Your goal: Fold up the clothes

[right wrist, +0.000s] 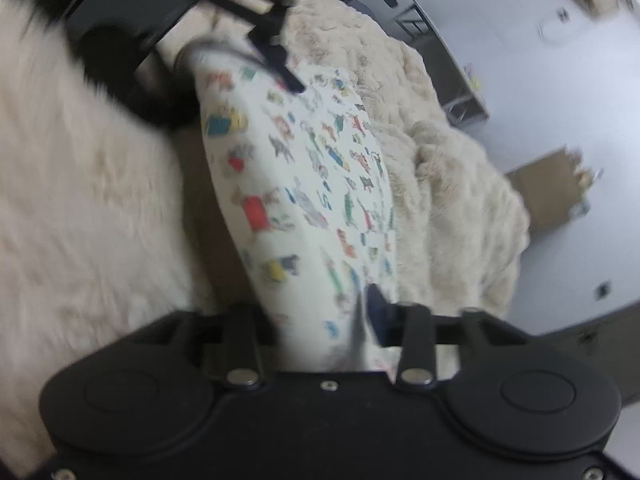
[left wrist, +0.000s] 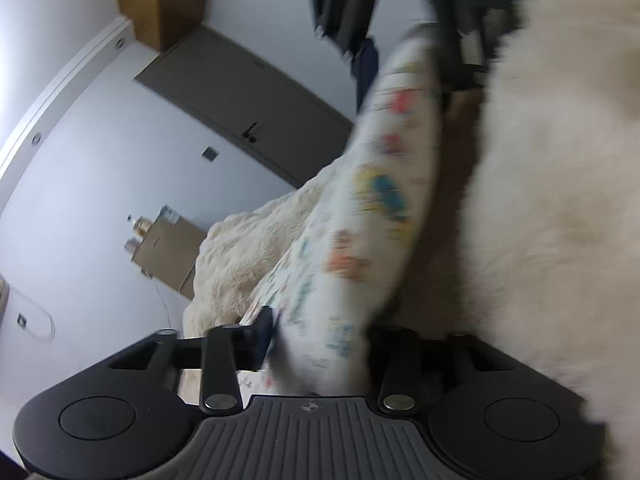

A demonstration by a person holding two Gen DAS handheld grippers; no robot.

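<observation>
Running lengthwise btwn both grippers, printed garment stretched over blanket.

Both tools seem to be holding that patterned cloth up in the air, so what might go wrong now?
1. The white cloth with small colourful animal prints is pinched only at its edges by the left tool and the right tool; an edge might slip free.
2. It hangs bunched rather than flat, so a fold may come out crooked.
3. It could drag on the fluffy cream blanket beneath.

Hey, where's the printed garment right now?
The printed garment stretches between both grippers, in the middle of both wrist views, over the cream fluffy blanket.
</observation>
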